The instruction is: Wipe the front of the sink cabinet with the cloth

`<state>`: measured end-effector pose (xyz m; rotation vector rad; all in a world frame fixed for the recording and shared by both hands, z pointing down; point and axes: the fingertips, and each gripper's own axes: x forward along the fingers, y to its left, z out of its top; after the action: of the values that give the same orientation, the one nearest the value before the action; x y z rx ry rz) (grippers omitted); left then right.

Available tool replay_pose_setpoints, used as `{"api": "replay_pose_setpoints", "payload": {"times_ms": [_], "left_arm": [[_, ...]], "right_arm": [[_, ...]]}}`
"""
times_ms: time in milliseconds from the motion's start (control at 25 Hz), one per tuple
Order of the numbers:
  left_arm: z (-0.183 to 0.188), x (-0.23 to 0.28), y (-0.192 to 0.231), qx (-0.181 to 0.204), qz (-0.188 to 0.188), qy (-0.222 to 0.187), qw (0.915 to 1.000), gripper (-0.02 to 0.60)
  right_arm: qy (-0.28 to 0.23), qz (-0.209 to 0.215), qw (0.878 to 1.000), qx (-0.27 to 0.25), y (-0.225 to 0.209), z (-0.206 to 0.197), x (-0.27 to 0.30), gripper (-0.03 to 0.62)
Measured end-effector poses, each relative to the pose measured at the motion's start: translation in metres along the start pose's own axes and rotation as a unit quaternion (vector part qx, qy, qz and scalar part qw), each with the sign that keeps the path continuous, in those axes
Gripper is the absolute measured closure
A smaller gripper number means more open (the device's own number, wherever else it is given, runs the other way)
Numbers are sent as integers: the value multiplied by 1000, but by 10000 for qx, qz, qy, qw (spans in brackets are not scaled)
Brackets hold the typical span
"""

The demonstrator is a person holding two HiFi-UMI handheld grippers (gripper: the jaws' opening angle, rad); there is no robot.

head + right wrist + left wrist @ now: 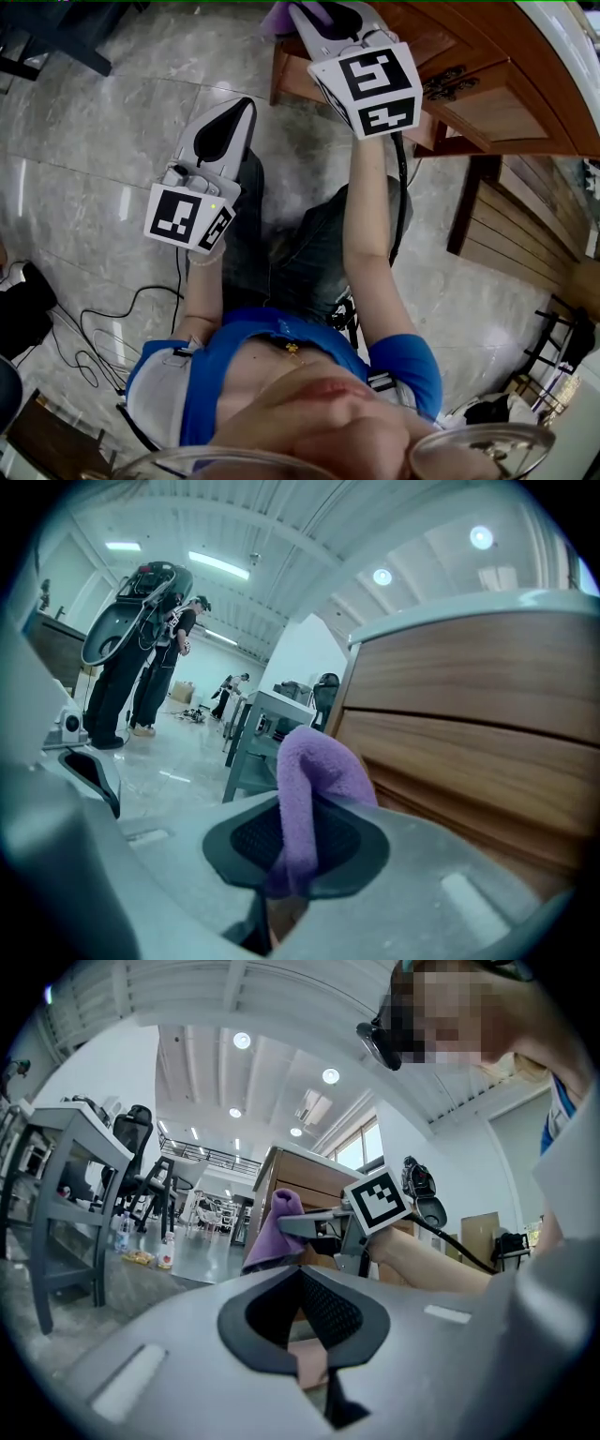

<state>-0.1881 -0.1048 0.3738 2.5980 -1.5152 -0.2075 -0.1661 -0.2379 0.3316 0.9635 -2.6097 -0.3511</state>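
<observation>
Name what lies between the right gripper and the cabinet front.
Only the purple cloth, clamped in the right gripper, bulging toward the wooden cabinet front; the right gripper view shows it.

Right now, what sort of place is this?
Probably an open lab or workshop hall, not a home: a wooden cabinet near office desks and chairs, under high ceiling lights.

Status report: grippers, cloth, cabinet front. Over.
Right gripper shut on purple cloth, raised beside the cabinet front; contact unclear. Left gripper shut, empty, away from the cabinet. Nothing in the way.
</observation>
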Motion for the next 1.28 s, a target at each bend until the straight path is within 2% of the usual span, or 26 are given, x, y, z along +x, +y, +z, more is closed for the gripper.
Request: {"api": "replay_pose_setpoints", "payload": {"times_ms": [200, 920, 1280], "left_arm": [[-3, 8, -8, -5, -119, 31, 9999, 581], [-22, 37, -47, -217, -802, 158, 9964, 581], [-28, 43, -53, -281, -933, 216, 9950, 581]], "right_arm": [[25, -166, 9999, 30, -13, -3, -15, 540], [479, -1155, 9920, 173, -77, -45, -97, 540], [614, -1477, 9866, 336, -98, -61, -127, 540]]}}
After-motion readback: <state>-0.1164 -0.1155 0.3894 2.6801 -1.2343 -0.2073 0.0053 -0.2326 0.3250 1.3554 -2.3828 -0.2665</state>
